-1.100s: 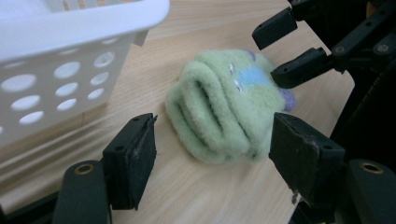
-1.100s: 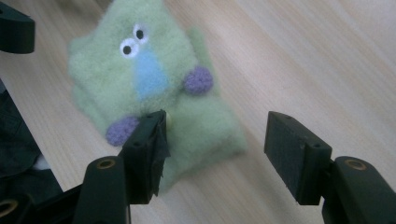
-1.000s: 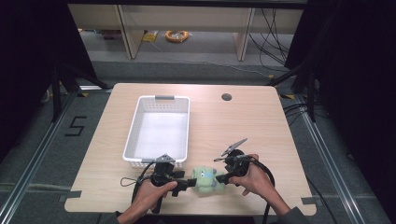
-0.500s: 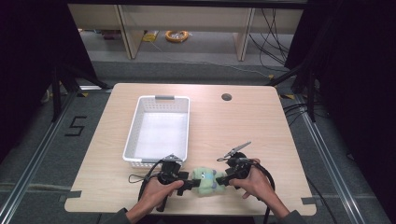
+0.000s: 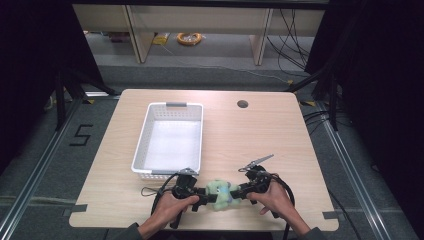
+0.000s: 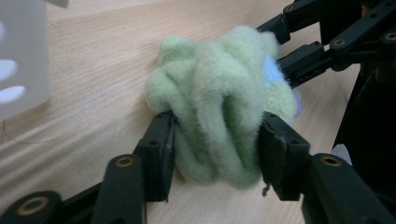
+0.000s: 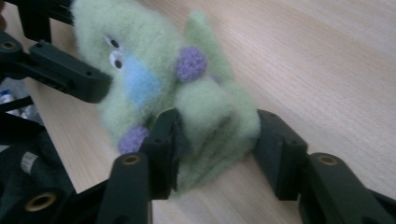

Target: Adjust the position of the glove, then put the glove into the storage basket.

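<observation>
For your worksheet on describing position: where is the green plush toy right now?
In the high view the green plush toy sits near the table's front edge, pinched between the left claw and right claw, just in front of the white basket.

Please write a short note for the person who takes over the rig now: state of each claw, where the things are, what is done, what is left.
Left claw: shut on the green plush toy, squeezing one end.
Right claw: shut on the same toy's other end.
The toy is at the table's near edge, between both hands, right of the white basket's near corner.
Done: both grips look firm.
Left: probably moving the toy into the basket, which holds nothing; it is not yet there.
</observation>
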Available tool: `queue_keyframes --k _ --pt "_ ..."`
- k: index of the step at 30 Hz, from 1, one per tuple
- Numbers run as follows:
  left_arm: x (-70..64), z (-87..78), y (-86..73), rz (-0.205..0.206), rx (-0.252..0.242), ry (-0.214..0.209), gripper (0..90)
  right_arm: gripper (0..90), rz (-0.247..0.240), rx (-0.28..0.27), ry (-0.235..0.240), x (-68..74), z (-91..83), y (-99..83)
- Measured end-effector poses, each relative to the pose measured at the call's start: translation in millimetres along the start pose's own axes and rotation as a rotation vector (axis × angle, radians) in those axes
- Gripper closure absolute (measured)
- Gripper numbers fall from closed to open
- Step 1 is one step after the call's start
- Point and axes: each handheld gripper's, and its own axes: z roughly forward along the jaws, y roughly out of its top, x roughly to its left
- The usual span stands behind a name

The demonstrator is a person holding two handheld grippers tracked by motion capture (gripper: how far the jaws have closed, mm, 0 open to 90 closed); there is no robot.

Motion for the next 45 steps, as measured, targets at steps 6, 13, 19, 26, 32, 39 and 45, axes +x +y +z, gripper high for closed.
queue_keyframes --k 6,13,19,26,32,39,45 --pt "-2.4 -2.2 0.5 0.044 -0.015 0.006 62.7 65.3 -0.009 -0.044 0.029 1.5 -0.1 -6.3" --pt "-6.4 -4.8 -0.3 0.097 -0.035 0.031 67.9 68.3 -0.076 -0.091 0.004 4.8 -0.8 -8.7" --pt "-10.8 -9.4 0.0 0.117 -0.059 0.029 72.9 69.7 -0.091 -0.113 0.001 6.9 -4.9 -13.0" --pt "-16.7 -13.0 2.5 0.135 -0.071 0.003 78.7 71.0 -0.098 -0.142 -0.013 9.2 -14.1 -18.0" --pt "-11.6 -14.4 5.1 0.111 -0.076 -0.014 79.0 71.4 -0.102 -0.154 -0.017 9.9 -17.1 -17.3" --pt "0.1 -7.5 3.1 0.054 -0.065 0.004 70.9 71.4 -0.108 -0.14 -0.026 8.5 -15.7 -15.7" --pt "0.8 -4.3 4.9 0.03 -0.059 0.014 67.0 71.4 -0.108 -0.13 -0.039 8.5 -15.8 -14.4"
